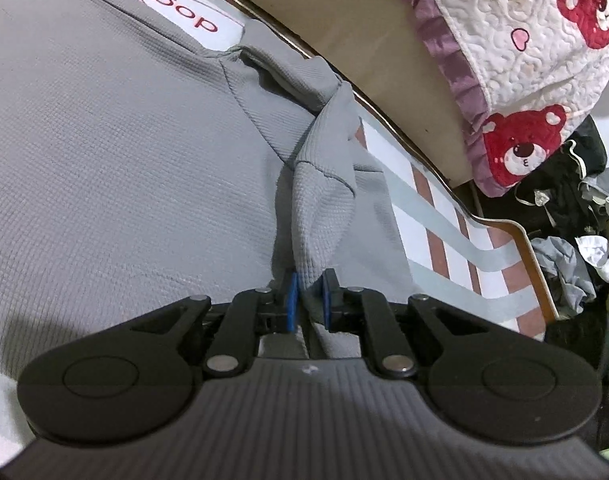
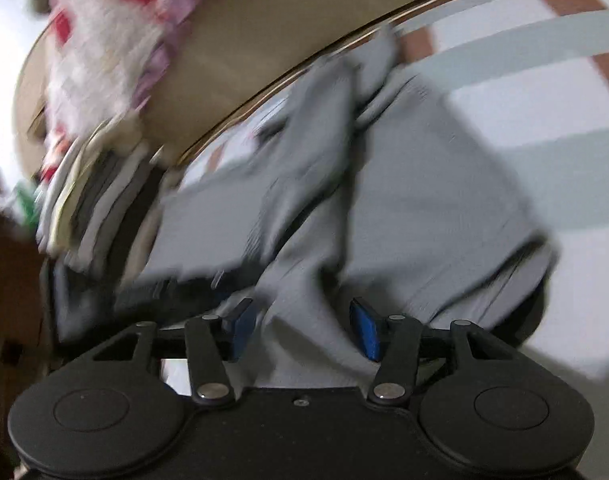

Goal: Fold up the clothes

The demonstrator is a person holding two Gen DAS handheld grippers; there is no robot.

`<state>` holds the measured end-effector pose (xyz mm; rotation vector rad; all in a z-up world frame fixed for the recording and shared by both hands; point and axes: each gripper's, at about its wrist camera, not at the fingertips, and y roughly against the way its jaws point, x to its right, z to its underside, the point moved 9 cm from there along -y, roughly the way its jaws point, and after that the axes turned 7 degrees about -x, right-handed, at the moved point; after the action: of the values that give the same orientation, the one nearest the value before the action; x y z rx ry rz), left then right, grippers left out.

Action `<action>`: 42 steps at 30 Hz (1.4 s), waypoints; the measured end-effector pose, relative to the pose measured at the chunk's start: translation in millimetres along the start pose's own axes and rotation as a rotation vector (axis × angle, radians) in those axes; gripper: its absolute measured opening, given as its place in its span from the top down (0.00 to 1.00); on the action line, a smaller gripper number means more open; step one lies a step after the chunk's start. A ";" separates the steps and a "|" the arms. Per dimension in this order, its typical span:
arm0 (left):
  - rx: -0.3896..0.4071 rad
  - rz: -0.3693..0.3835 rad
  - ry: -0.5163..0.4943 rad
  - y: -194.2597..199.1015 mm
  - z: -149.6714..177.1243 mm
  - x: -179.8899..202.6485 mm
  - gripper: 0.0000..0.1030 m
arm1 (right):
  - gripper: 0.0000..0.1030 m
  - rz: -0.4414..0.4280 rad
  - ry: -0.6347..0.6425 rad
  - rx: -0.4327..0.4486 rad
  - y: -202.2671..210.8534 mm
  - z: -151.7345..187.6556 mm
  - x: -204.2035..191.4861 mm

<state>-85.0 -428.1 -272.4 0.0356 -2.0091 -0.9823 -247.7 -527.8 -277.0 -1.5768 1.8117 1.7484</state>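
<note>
Grey garment [image 1: 104,160], quilted bear blanket [image 1: 524,60] beyond

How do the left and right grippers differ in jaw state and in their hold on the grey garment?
The left gripper has its jaws nearly together, pinching a bunched fold of the grey garment; the right gripper has its jaws wide apart, its pads pressing on nothing, though grey cloth lies between them. The left wrist view is sharp; the right wrist view is motion-blurred. Both have blue pads and point down over the same garment on the striped sheet.
</note>
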 end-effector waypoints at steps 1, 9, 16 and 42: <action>0.003 0.019 0.010 2.8 3.3 4.7 0.89 | 0.46 -0.013 0.034 -0.024 1.0 12.6 -7.7; -0.051 -0.026 -0.116 2.1 33.5 35.6 0.70 | 0.46 0.076 0.175 -0.078 6.3 61.2 -14.4; -0.058 -0.092 -0.115 3.6 40.7 18.8 0.71 | 0.40 -0.056 -0.123 0.176 20.9 25.3 7.3; -0.095 -0.273 -0.127 31.2 49.5 -18.4 0.71 | 0.97 0.298 -0.270 0.328 52.7 2.8 93.0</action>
<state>-99.1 -368.9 -280.0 0.2048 -2.1078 -1.2795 -327.9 -589.0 -312.3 -0.9399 2.1360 1.5722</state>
